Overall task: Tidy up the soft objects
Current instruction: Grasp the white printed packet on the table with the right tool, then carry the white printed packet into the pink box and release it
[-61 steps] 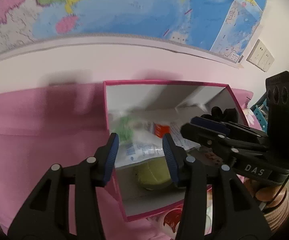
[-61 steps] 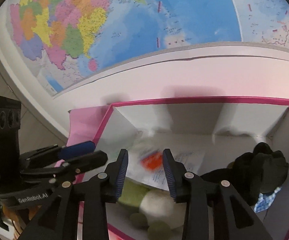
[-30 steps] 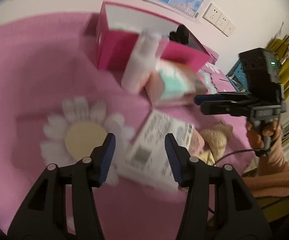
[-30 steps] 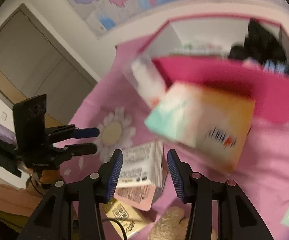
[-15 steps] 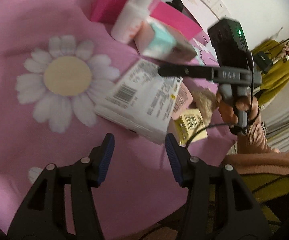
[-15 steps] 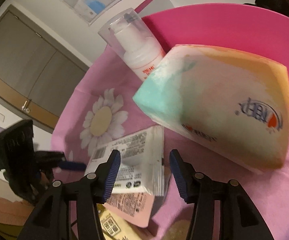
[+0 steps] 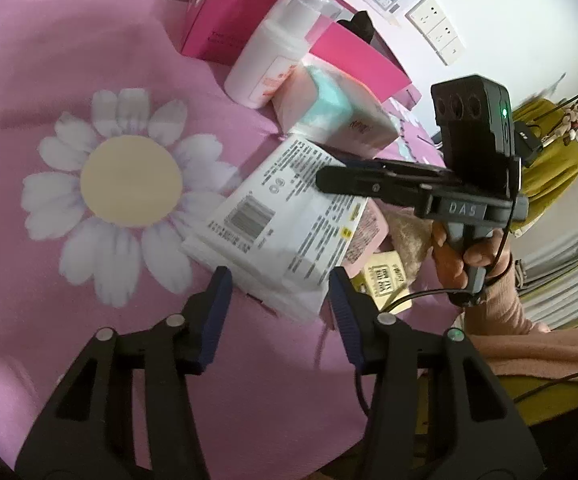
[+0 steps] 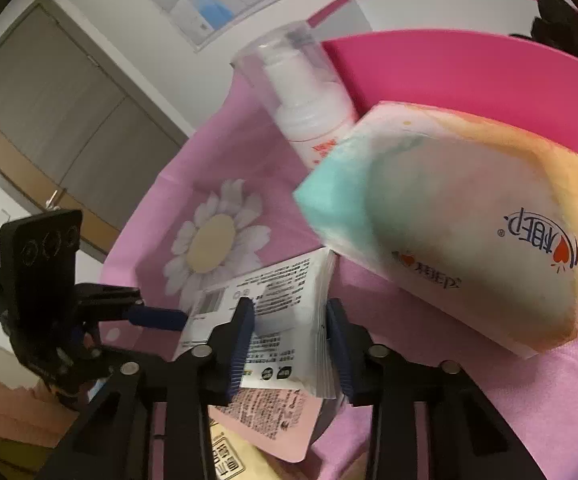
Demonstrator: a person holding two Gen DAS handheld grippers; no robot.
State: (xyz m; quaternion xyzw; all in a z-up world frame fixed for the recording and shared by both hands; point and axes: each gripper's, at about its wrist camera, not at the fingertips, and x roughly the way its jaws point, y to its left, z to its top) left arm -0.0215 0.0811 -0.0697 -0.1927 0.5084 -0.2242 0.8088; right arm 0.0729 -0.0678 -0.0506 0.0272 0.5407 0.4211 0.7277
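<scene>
Under my claws a pink cloth (image 7: 89, 60) with a daisy print (image 7: 129, 184) carries a pink box (image 7: 225, 20), a pump bottle (image 7: 273, 60), a tissue pack (image 8: 469, 232) and a stack of flat sachets (image 7: 289, 220).

Bottle (image 7: 273, 60) before box (image 7: 245, 16); tissue pack (image 7: 329, 112) beside bottle

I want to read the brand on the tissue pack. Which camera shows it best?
The right wrist view: the tissue pack fills the right half, close, with its printed logo facing the camera. In the left wrist view the tissue pack lies farther off behind the white sachet stack, small, its print too tiny to read.
</scene>
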